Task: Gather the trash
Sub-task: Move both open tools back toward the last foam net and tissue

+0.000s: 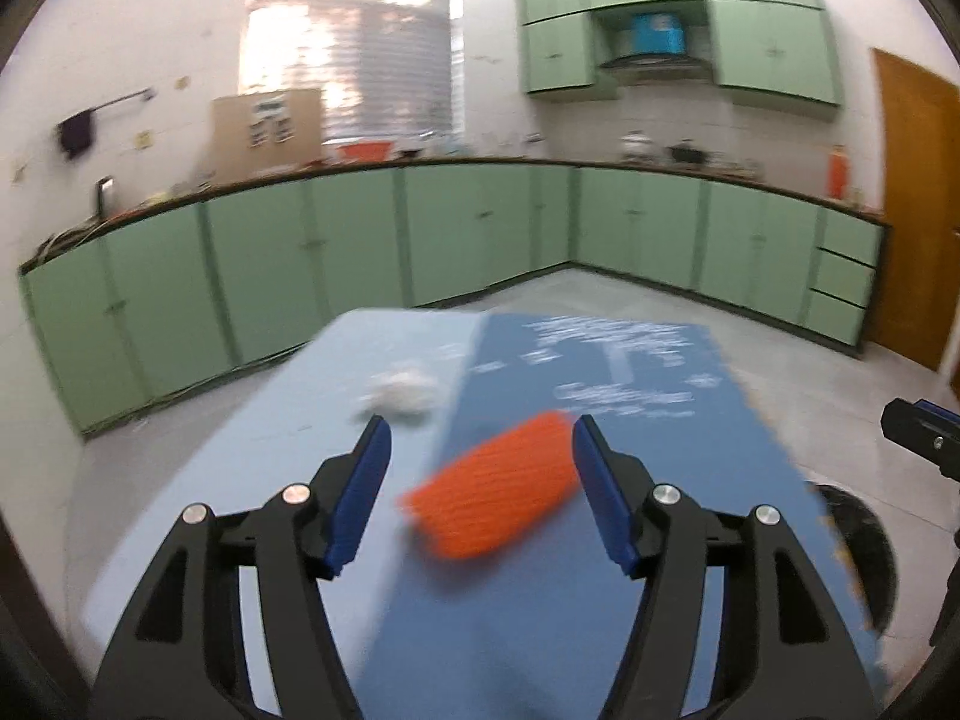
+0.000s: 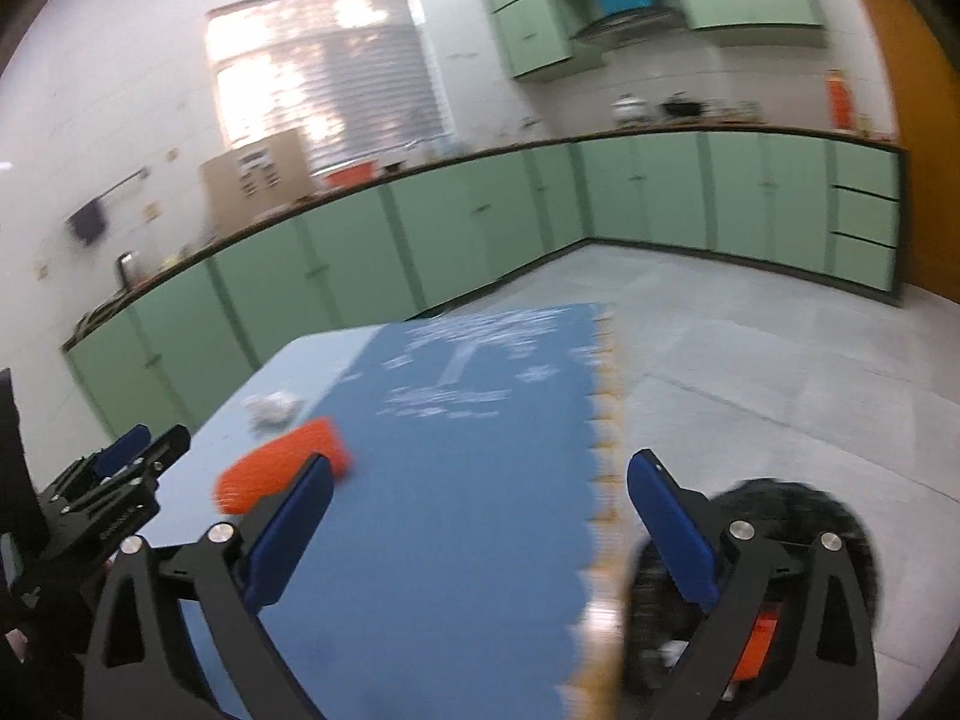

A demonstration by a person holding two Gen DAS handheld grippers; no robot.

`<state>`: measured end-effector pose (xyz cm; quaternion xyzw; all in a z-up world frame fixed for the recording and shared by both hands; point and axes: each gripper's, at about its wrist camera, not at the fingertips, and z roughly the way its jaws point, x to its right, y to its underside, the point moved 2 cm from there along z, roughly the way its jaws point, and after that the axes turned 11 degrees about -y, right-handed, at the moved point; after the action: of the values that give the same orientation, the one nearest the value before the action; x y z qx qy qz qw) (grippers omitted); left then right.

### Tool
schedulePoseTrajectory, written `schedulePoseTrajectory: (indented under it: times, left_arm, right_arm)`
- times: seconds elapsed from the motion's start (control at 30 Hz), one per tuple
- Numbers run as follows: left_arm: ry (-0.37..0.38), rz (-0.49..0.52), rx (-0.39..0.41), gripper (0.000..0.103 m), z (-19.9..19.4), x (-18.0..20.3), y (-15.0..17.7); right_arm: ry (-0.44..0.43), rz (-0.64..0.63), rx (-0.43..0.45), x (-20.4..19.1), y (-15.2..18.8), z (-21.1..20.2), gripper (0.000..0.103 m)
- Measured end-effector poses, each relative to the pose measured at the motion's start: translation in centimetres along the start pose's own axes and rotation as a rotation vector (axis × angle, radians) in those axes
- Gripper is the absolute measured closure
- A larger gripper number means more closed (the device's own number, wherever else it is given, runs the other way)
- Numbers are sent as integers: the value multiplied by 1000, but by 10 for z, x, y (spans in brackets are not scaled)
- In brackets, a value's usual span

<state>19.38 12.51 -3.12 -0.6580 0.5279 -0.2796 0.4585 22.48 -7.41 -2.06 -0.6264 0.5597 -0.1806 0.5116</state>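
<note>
Trash lies on your bench (image 1: 252,480): an orange ribbed piece (image 1: 492,489) on the dark blue mat (image 1: 600,540), and a crumpled white wad (image 1: 402,393) at its 11 o'clock on the pale blue part. Your left tool (image 1: 480,462) is spread wide around the orange piece, gripping nothing. Your right tool (image 2: 480,492) is wide too, empty, with a black bin (image 2: 798,516) on the floor at its 4 o'clock.

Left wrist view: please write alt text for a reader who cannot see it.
The open left gripper hovers above a blurred orange ribbed piece of trash on a blue table mat. A crumpled white paper ball lies behind, on the light blue tabletop; green kitchen cabinets line the walls.
</note>
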Motion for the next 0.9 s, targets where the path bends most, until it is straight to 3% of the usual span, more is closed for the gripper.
schedulePoseTrajectory:
  times: [0.13, 0.3, 0.67, 0.77, 0.9]
  left_arm:
    - [-82, -45, -29, 42, 15, -47, 0]
    - [-116, -60, -40, 42, 28, -73, 1]
    - [-119, -77, -50, 41, 49, -92, 10]
    - [-115, -79, -56, 41, 54, -92, 10]
    - [-110, -79, -62, 40, 60, -91, 11]
  right_arm:
    - [-50, -6, -34, -41, 3, 44, 7]
    - [-38, -54, -72, -85, 14, 97, 7]
    - [31, -42, -148, -100, 26, 150, 15]
    - [58, -40, -179, -97, 30, 160, 21]
    - [38, -26, -246, -96, 37, 175, 46]
